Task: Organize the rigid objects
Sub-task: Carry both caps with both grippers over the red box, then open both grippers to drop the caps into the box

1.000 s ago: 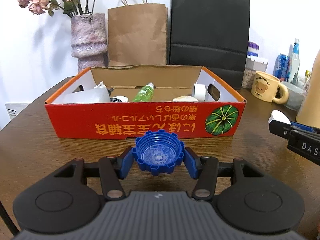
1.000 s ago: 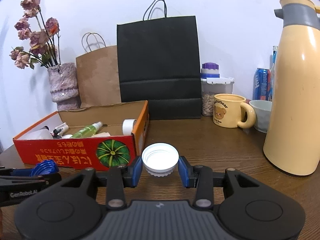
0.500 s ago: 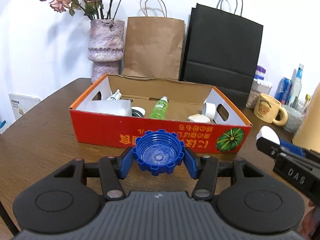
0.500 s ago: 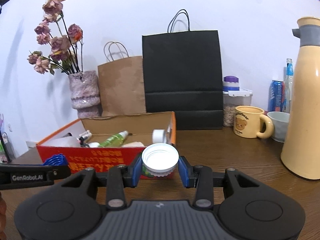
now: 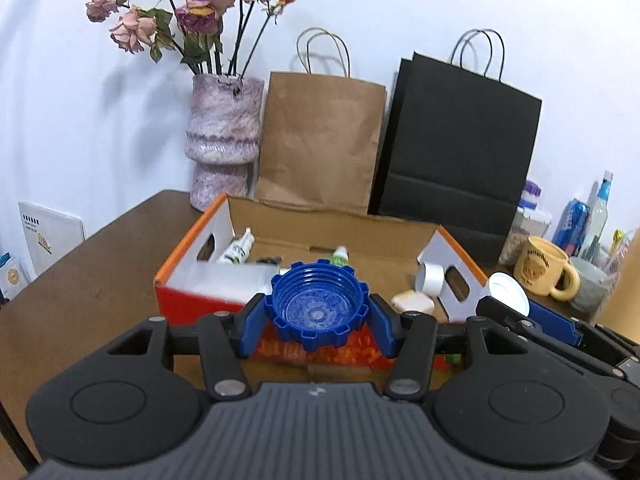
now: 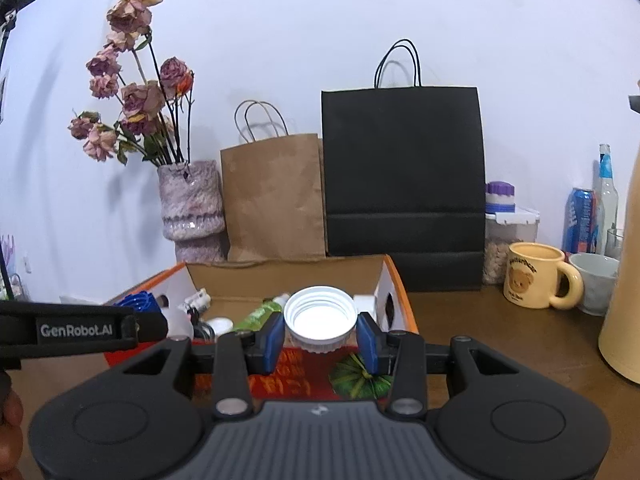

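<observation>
My left gripper (image 5: 318, 312) is shut on a blue ribbed bottle cap (image 5: 318, 304), held in the air above the near wall of the red-orange cardboard box (image 5: 188, 300). My right gripper (image 6: 321, 328) is shut on a white bottle cap (image 6: 321, 316), also raised above the box's near wall (image 6: 304, 376). The box holds a green bottle (image 6: 260, 314), a white bottle (image 5: 236, 250), a roll of white tape (image 5: 430, 278) and other small items. The right gripper also shows in the left wrist view (image 5: 516, 312), to the right of the left one.
A vase of dried roses (image 5: 224, 136), a brown paper bag (image 5: 320, 144) and a black paper bag (image 5: 456, 160) stand behind the box. A yellow bear mug (image 6: 536, 276), a bowl (image 6: 596, 280), a jar, a can, a bottle and a tall cream thermos (image 6: 624, 300) stand at right.
Both grippers have risen and moved forward toward the box, each still holding its cap. The caps now sit above the box's near wall instead of in front of it.
</observation>
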Available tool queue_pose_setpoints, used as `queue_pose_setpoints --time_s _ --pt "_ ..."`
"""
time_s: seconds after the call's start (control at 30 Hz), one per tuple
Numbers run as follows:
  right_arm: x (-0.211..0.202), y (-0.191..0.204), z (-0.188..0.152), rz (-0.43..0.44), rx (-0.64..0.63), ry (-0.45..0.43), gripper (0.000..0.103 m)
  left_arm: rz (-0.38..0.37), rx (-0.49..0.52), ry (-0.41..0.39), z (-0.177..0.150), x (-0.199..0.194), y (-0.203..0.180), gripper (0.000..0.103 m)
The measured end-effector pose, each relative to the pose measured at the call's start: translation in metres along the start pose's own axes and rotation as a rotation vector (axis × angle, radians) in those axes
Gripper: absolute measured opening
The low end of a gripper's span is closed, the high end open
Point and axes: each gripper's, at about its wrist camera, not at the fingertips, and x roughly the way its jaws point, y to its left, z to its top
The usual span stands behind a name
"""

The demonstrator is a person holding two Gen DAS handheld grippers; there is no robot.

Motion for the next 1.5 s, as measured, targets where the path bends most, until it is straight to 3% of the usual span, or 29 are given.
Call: queue_pose_setpoints --time_s 0.53,1.0,1.3,1.33,1.4,1.43,1.5 --pt "0.066 0.016 0.025 0.037 0.015 -0.020 0.038 0.029 -0.028 -0.059 0.039 0.049 0.022 0.055" --pt "0.134 0.013 0.029 0.062 0.000 0.044 0.038 0.101 0.026 -0.037 0.050 0.110 0.033 0.055" --pt "0.146 0.015 0.022 0.073 -0.031 0.089 0.039 0.108 0.057 -0.015 0.047 0.121 0.034 0.056" --pt "0.146 0.015 0.022 0.070 -0.032 0.093 0.039 0.109 0.059 -0.013 0.046 0.121 0.034 0.057" --pt "0.147 0.014 0.021 0.058 -0.029 0.104 0.039 0.111 0.058 -0.015 0.046 0.120 0.035 0.071" --pt "0.148 0.014 0.020 0.053 -0.026 0.106 0.041 0.117 0.055 -0.022 0.047 0.119 0.035 0.084" --pt "0.148 0.011 0.020 0.040 -0.014 0.106 0.068 0.120 0.056 -0.039 0.047 0.116 0.036 0.093"
